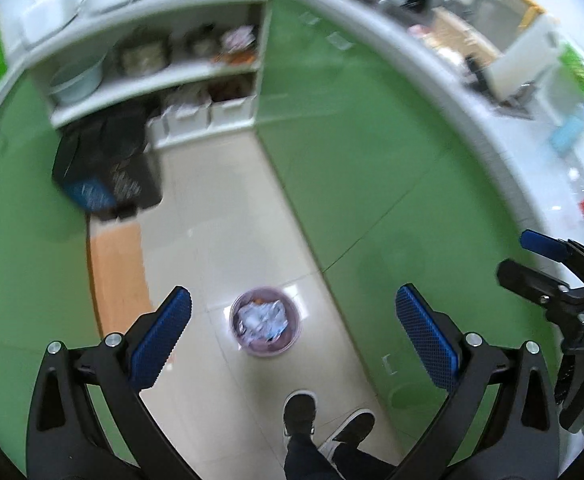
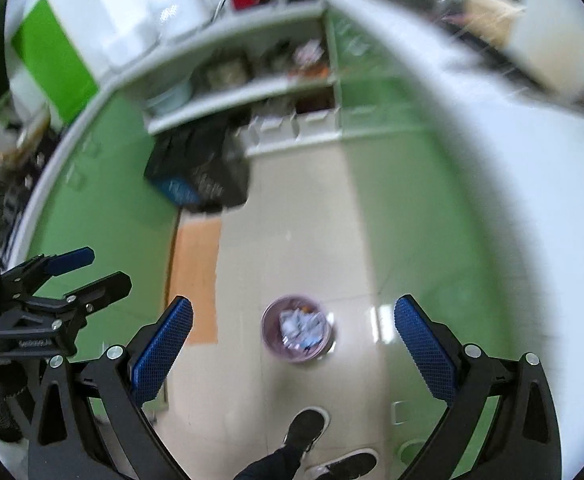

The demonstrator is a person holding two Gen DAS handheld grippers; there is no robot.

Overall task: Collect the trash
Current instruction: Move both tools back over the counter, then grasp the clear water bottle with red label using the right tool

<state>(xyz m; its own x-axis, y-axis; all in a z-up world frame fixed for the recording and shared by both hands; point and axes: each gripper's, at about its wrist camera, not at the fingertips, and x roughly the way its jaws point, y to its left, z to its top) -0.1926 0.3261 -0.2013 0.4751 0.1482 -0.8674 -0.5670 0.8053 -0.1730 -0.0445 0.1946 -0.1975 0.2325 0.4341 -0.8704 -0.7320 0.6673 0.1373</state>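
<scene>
A small lilac waste bin (image 1: 265, 327) stands on the tiled floor far below, with crumpled white and blue trash (image 1: 263, 317) inside it. My left gripper (image 1: 293, 334) hangs high above it, open, with nothing between its blue pads. In the right wrist view the same bin (image 2: 297, 328) with its trash (image 2: 301, 327) lies below my right gripper (image 2: 293, 336), which is also open and empty. Each gripper shows in the other's view: the right gripper (image 1: 547, 256) at the right edge, the left gripper (image 2: 88, 266) at the left edge.
Green cabinet fronts (image 1: 371, 168) line both sides of the narrow floor. A white counter (image 1: 531, 148) with clutter runs along the right. Open shelves (image 1: 196, 68) with boxes and a black bag (image 1: 108, 168) stand at the far end. A person's dark shoes (image 1: 299, 412) stand near the bin.
</scene>
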